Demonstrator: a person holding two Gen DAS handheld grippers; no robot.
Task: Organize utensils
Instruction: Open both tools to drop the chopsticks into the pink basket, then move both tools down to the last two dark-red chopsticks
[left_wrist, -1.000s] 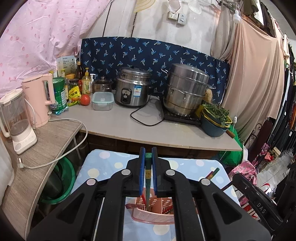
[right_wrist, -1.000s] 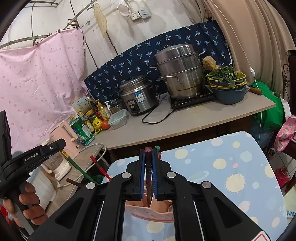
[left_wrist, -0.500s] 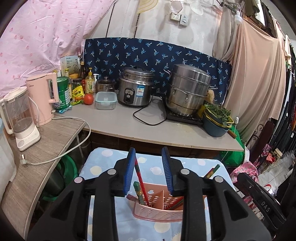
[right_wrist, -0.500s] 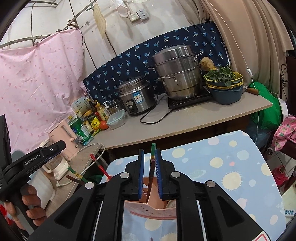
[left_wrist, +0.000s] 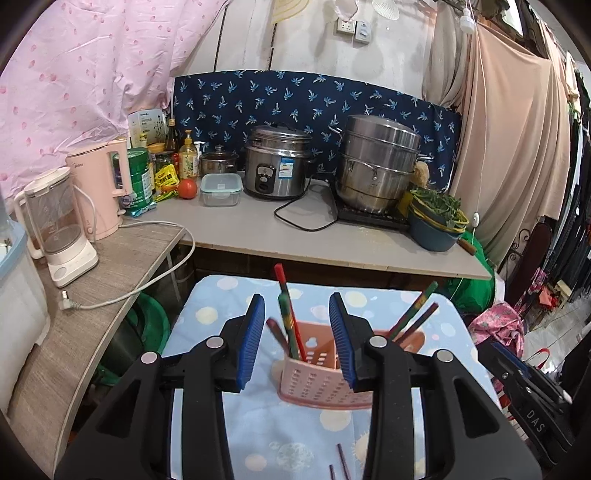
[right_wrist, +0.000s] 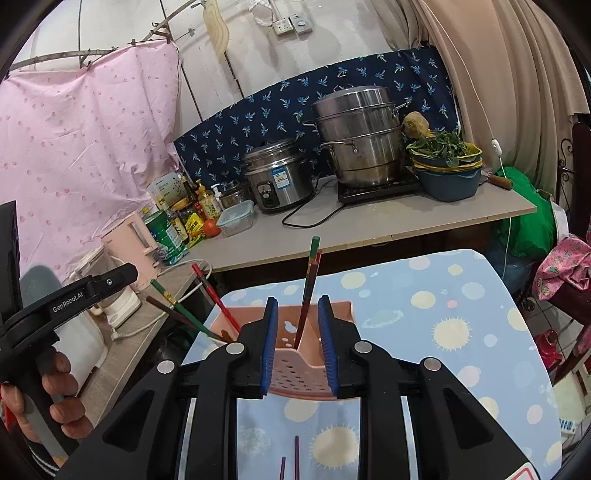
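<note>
Both pairs of jaws have parted since the earlier frames and released their chopsticks into the pink caddy.

Left wrist view: the left gripper (left_wrist: 297, 341) stands wide open, holding nothing. Red and green chopsticks (left_wrist: 288, 314) lean loose in the near compartment of the caddy (left_wrist: 317, 384), which sits mid-desk on the spotted cloth (left_wrist: 207, 321). Another pair (left_wrist: 415, 315) leans in the far compartment.

Right wrist view: the right gripper (right_wrist: 297, 343) is likewise open; one bundle of chopsticks (right_wrist: 309, 288) stands between its jaws, untouched.

Judgement: a deposit step is just completed. Two dark chopsticks (right_wrist: 290, 459) lie on the cloth toward the near edge; the next move calls for retreating and collecting them.
</note>
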